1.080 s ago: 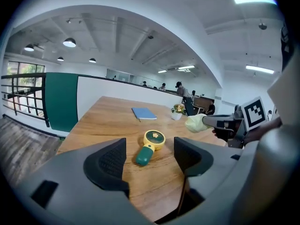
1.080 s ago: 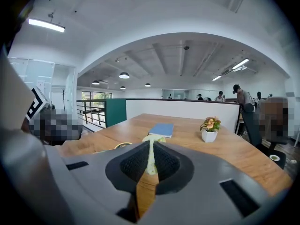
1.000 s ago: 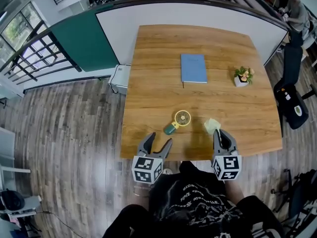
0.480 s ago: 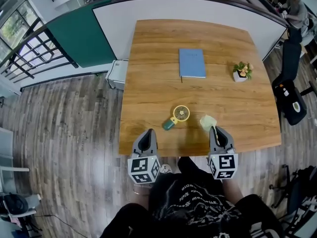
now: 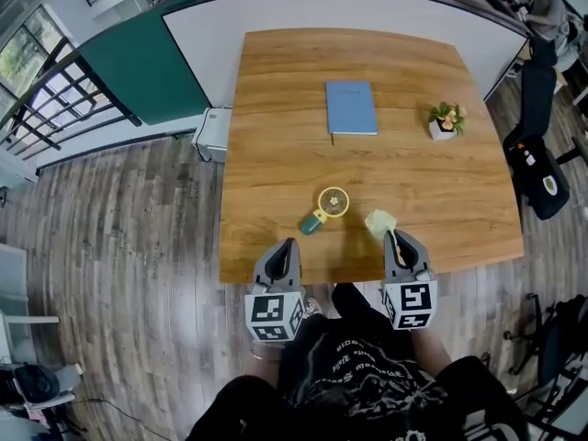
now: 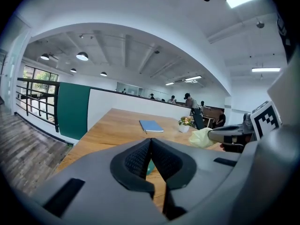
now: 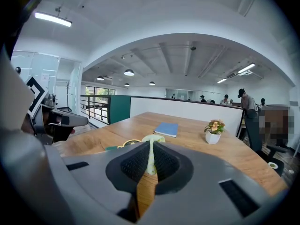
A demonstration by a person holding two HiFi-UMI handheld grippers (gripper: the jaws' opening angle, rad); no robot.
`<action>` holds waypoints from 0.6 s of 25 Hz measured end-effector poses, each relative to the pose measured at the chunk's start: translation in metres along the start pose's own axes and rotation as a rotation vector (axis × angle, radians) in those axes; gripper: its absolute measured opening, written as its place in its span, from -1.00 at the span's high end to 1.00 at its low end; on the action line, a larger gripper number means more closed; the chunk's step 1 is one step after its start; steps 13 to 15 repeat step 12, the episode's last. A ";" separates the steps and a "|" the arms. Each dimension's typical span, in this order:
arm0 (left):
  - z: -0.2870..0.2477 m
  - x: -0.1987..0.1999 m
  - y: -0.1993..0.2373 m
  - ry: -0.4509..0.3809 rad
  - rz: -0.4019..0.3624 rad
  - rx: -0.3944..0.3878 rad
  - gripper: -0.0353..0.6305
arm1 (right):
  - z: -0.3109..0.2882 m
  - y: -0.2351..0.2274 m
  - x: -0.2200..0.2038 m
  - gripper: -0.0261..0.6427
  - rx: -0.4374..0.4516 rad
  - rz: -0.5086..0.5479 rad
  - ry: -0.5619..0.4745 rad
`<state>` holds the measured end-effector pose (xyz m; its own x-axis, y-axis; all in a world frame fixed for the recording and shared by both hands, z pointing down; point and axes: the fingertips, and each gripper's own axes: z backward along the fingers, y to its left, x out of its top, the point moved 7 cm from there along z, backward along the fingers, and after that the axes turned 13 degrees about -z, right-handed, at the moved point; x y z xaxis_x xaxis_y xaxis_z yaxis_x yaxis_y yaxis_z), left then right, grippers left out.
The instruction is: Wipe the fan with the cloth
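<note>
Head view: the small fan (image 5: pixel 329 206), with a yellow round head and a teal handle, lies flat near the front of the desk (image 5: pixel 276 108), with the pale green cloth (image 5: pixel 379 220) just to its right. The left tongs (image 5: pixel 288 244) and right tongs (image 5: pixel 395 237) sit side by side at the front edge, tipped slightly down. Left gripper view: pads pressed together, nothing between. Right gripper view: pads pinching a fold of the cloth.

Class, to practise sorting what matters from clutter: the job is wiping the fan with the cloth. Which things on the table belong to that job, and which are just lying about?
Belong to the job:
- fan
- cloth, pinched in the right gripper
- left gripper, shut and empty

Just lying about:
- blue notebook
- potted plant
</note>
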<state>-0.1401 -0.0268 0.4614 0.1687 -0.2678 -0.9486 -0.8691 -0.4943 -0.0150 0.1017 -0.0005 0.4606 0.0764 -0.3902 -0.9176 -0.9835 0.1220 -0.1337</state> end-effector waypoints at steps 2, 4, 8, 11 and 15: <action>-0.002 -0.003 -0.003 0.003 0.035 0.000 0.83 | 0.001 0.000 -0.001 0.85 -0.002 0.007 0.005; -0.003 -0.006 -0.006 0.008 0.051 -0.001 0.83 | 0.003 0.000 -0.003 0.85 -0.008 0.017 0.009; -0.005 -0.006 -0.009 0.006 0.046 -0.009 0.83 | 0.007 -0.004 -0.007 0.85 -0.026 0.036 0.017; -0.006 -0.007 -0.010 0.007 0.032 -0.012 0.83 | 0.008 -0.007 -0.009 0.85 -0.037 0.037 0.023; -0.007 -0.007 -0.011 0.008 0.026 -0.014 0.83 | 0.008 -0.008 -0.010 0.85 -0.040 0.037 0.024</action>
